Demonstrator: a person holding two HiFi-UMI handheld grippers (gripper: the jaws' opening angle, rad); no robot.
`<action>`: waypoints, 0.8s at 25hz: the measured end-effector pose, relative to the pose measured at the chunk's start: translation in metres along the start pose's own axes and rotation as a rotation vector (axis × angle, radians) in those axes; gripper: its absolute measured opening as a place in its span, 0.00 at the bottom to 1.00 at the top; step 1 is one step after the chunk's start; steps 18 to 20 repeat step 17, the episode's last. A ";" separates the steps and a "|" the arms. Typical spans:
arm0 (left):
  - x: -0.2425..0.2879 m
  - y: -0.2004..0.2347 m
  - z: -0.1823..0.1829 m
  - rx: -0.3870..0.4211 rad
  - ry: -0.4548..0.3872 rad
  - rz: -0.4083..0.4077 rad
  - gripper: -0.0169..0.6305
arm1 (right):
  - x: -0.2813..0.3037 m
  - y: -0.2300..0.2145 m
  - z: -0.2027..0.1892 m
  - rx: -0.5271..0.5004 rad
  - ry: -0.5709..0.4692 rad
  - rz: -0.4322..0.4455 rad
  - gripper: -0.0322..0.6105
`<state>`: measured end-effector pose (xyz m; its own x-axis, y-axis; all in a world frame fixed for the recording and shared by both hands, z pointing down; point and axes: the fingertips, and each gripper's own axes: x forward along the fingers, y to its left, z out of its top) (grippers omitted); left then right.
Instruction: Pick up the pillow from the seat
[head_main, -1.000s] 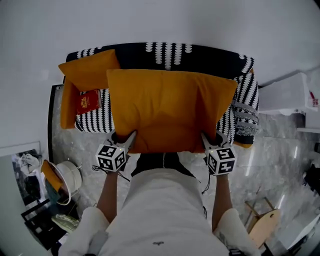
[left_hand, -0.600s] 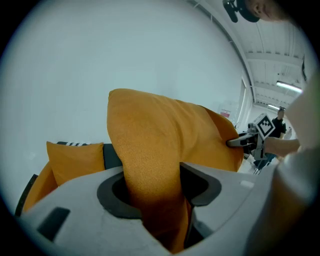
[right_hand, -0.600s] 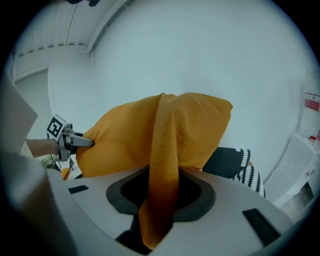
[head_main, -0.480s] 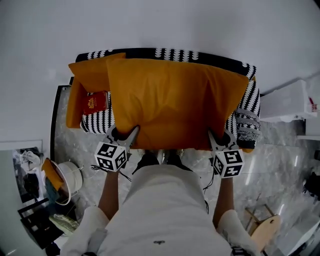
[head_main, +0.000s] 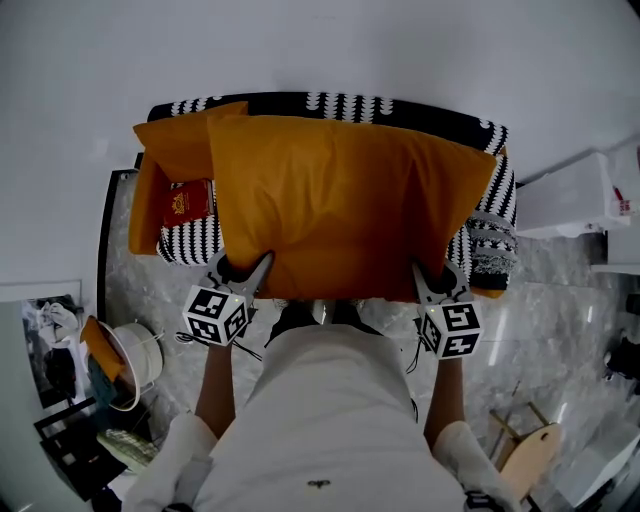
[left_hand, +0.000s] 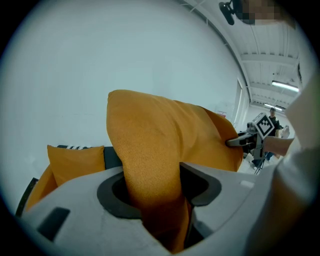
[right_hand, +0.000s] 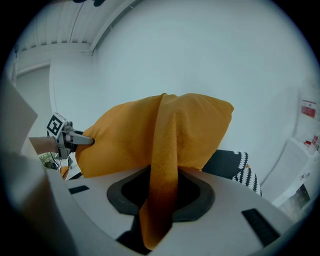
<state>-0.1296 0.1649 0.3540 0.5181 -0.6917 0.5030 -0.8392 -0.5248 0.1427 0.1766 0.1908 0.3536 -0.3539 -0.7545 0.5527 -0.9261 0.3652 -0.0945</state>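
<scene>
Left gripper (head_main: 243, 272) and right gripper (head_main: 432, 278) each clamp a lower corner of the pillow (head_main: 345, 205) at mid-frame. It looks soft, light, squashy, so bunched corners seem the best hold.

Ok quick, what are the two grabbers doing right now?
Left gripper: closed on the orange pillow, at its near left corner.
Right gripper: closed on the same pillow, at its near right corner.
</scene>
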 end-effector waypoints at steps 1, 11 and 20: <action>0.000 -0.002 -0.001 -0.002 -0.001 0.000 0.38 | -0.001 -0.001 0.000 -0.005 -0.002 0.001 0.23; -0.002 -0.012 -0.004 -0.010 -0.014 0.003 0.38 | -0.011 -0.005 -0.001 -0.026 -0.012 -0.007 0.23; -0.005 -0.013 -0.004 -0.003 -0.017 0.007 0.38 | -0.013 -0.003 -0.003 -0.022 -0.012 -0.013 0.23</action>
